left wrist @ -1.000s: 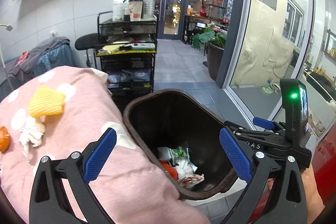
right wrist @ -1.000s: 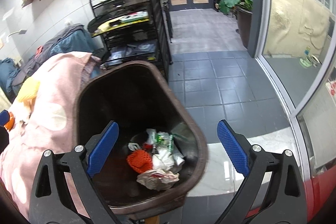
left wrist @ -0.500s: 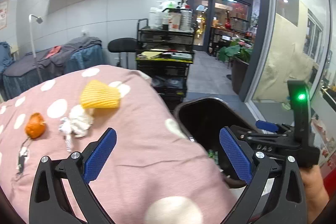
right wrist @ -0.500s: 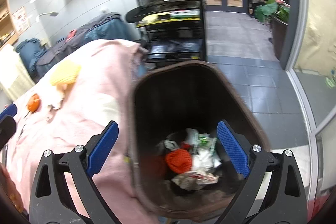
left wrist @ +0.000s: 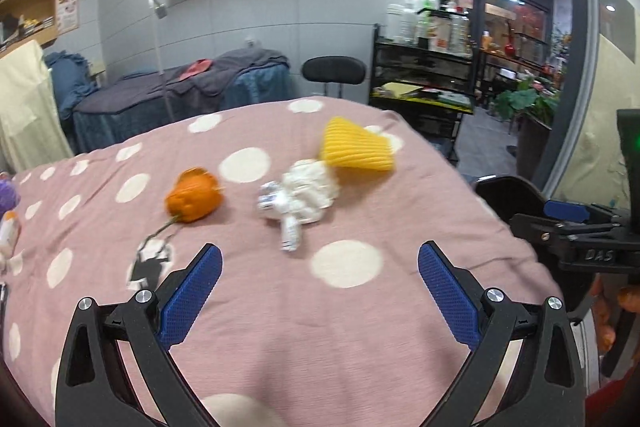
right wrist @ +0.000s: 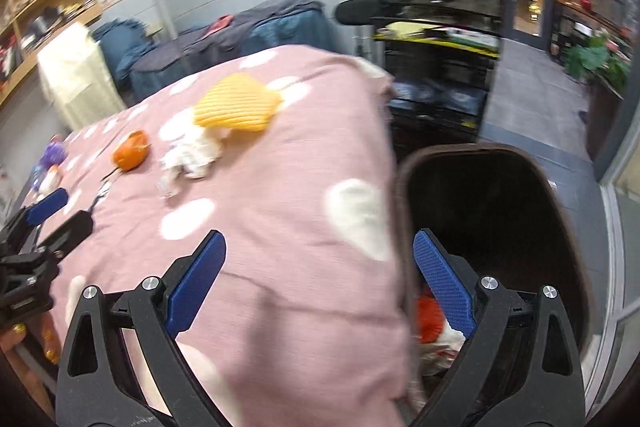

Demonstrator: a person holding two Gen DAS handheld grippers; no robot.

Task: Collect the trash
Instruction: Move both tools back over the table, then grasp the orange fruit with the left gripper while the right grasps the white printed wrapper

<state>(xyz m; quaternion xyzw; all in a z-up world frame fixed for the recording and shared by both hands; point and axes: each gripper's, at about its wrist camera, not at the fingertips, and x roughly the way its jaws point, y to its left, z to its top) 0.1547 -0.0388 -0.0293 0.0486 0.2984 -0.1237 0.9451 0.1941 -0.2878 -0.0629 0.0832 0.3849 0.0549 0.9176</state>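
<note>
On a pink polka-dot bed cover (left wrist: 340, 327) lie an orange peel (left wrist: 194, 195), a crumpled white tissue wad (left wrist: 302, 193) and a yellow ribbed foam piece (left wrist: 356, 147). My left gripper (left wrist: 320, 293) is open and empty, low over the cover, short of the tissue. My right gripper (right wrist: 320, 277) is open and empty at the bed's right edge, beside a dark brown bin (right wrist: 500, 195) that holds trash (right wrist: 434, 327). The same peel (right wrist: 131, 154), tissue (right wrist: 192, 153) and foam (right wrist: 236, 103) show far left in the right wrist view.
A black wire cart (left wrist: 424, 75) with bottles and a black stool (left wrist: 334, 71) stand behind the bed. Another bed with blue and grey covers (left wrist: 180, 87) is at the back left. Small purple and orange items (right wrist: 50, 163) lie at the cover's left edge.
Both grippers have swung left from over the bin to over the bed cover. The trash on the cover is now nearer and centred for the left gripper. Both stay open.
</note>
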